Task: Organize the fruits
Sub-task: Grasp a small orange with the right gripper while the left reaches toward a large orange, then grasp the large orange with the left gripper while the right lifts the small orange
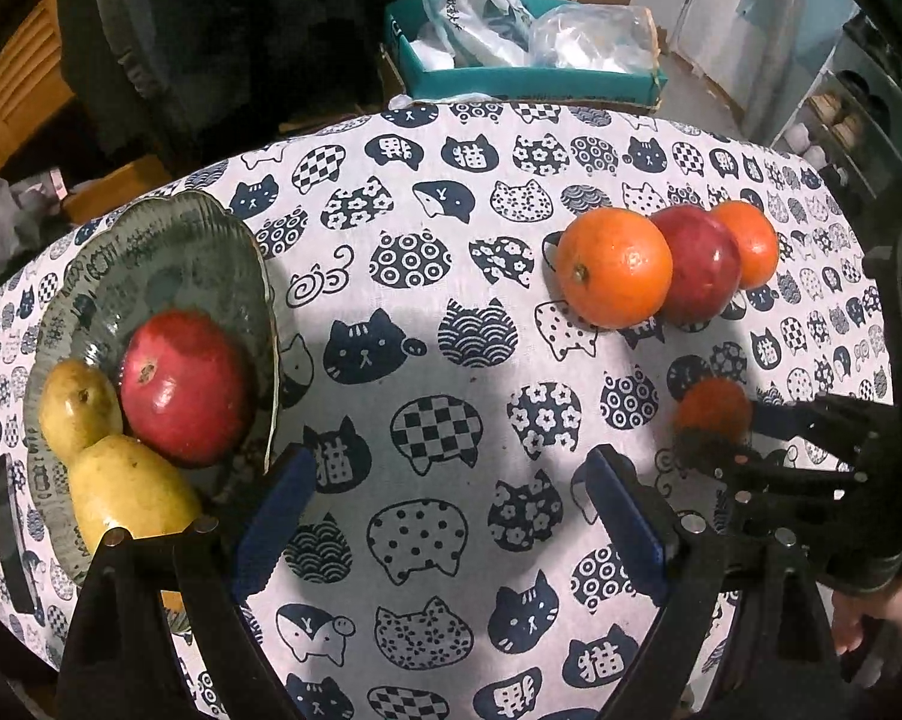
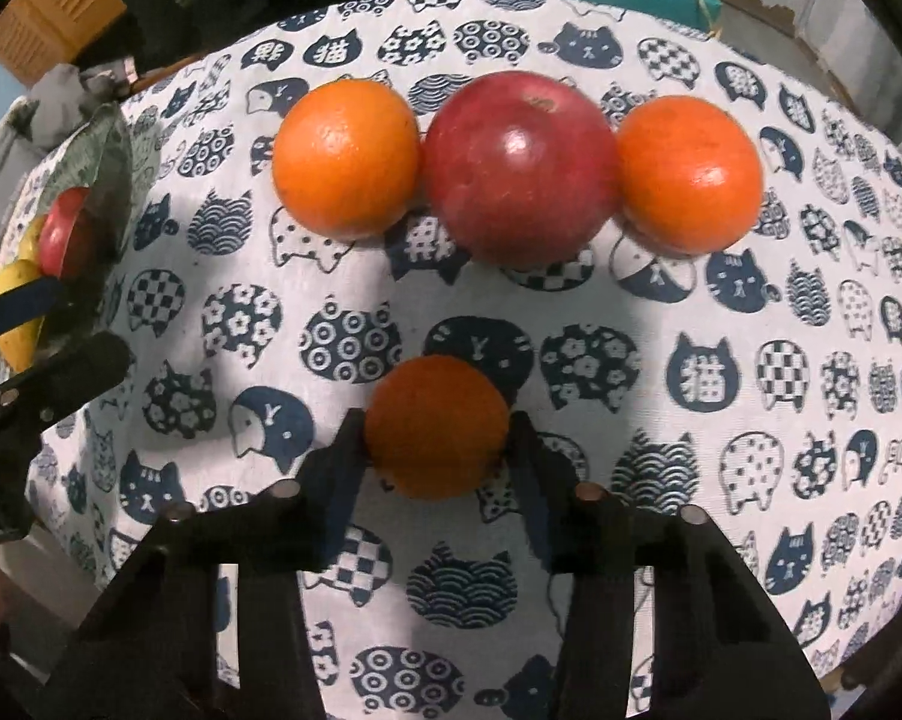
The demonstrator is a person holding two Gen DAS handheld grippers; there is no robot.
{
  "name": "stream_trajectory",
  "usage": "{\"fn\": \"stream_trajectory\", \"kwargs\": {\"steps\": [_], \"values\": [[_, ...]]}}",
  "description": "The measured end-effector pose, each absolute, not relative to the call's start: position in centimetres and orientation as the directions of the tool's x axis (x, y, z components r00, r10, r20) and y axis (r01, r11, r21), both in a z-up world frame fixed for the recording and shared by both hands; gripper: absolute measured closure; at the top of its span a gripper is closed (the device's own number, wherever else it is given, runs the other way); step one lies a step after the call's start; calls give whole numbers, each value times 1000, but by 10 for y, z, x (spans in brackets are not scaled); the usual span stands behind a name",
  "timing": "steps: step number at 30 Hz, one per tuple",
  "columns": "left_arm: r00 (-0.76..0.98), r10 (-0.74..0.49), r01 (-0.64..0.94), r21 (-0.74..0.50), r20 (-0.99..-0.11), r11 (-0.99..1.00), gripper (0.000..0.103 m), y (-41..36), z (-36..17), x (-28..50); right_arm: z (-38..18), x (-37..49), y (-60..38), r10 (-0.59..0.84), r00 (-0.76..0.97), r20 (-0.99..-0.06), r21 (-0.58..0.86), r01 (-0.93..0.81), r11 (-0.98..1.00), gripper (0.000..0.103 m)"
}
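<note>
My right gripper [image 2: 436, 429] is shut on a small orange [image 2: 436, 426] above the cat-print cloth; it also shows in the left wrist view [image 1: 713, 405]. Beyond it an orange [image 2: 346, 159], a red apple [image 2: 520, 168] and a second orange [image 2: 688, 174] lie in a row. My left gripper [image 1: 451, 480] is open and empty over the cloth, just right of a green glass plate [image 1: 169, 240]. The plate holds a red apple [image 1: 184, 387] and two yellow pears [image 1: 79, 408] [image 1: 130, 489].
The table has a white cloth with blue cat prints [image 1: 451, 312]. A teal box with plastic bags [image 1: 529, 69] stands behind the far edge. A dark phone-like object [image 1: 10, 534] lies left of the plate. Shelves [image 1: 841, 120] are at the far right.
</note>
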State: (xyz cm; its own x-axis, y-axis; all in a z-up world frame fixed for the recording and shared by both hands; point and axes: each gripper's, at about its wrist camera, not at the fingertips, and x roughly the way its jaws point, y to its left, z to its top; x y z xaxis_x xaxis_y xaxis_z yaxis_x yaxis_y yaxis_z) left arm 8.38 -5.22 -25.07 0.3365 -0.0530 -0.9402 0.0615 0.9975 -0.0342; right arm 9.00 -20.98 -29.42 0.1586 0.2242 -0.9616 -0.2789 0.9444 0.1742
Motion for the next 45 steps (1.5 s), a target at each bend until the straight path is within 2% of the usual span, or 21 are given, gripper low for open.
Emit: {"fn": "stream_trajectory", "kwargs": {"steps": [18,41,43,45], "values": [[330,-132,96,-106,-935,990,11,-83,-263,127,-266,114,-274,148,315,-938,110,-135,985,58],[310,-229,126,-199,-923,972,11,-111,-282,169,-275,129,-296,164,309,-937,143,-87,986,58],[310,-238,126,-209,-920,970,12,-111,-284,170,-275,129,-297,164,307,-938,144,-86,986,58],[301,-256,131,-226,-919,965,19,-111,-287,171,-275,128,-297,163,306,-938,144,-86,986,58]]}}
